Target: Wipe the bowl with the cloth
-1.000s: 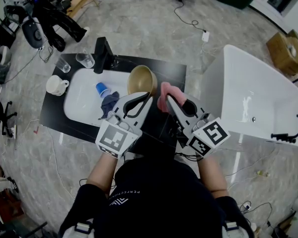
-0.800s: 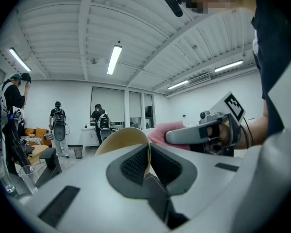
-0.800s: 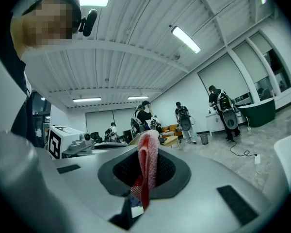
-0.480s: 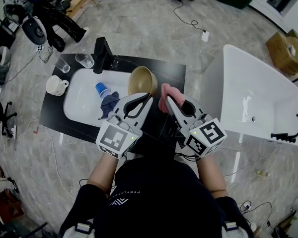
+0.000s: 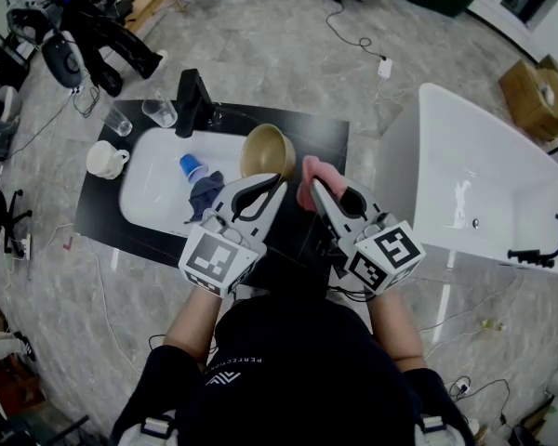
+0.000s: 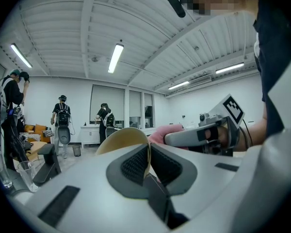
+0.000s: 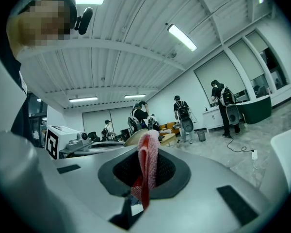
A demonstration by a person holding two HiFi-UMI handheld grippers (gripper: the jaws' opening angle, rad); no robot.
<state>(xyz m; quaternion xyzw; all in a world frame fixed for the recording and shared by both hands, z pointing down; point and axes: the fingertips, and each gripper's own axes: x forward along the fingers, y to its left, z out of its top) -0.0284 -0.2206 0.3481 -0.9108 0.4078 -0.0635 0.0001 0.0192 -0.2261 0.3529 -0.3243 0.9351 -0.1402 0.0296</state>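
A tan bowl (image 5: 266,151) is held up on its side over the black counter, its rim pinched in my left gripper (image 5: 277,182), which is shut on it. In the left gripper view the bowl (image 6: 122,139) rises from between the dark pads. My right gripper (image 5: 312,188) is shut on a pink cloth (image 5: 308,178), held just right of the bowl, close to its rim. The cloth (image 7: 148,169) stands as a folded strip between the pads in the right gripper view, with the bowl's rim (image 7: 136,136) showing behind it.
A white sink (image 5: 153,179) in the black counter holds a blue cup (image 5: 192,167) and a dark blue rag (image 5: 205,194). A black tap (image 5: 192,102), two clear glasses (image 5: 158,112) and a white mug (image 5: 104,160) stand around it. A white bathtub (image 5: 479,179) is at the right.
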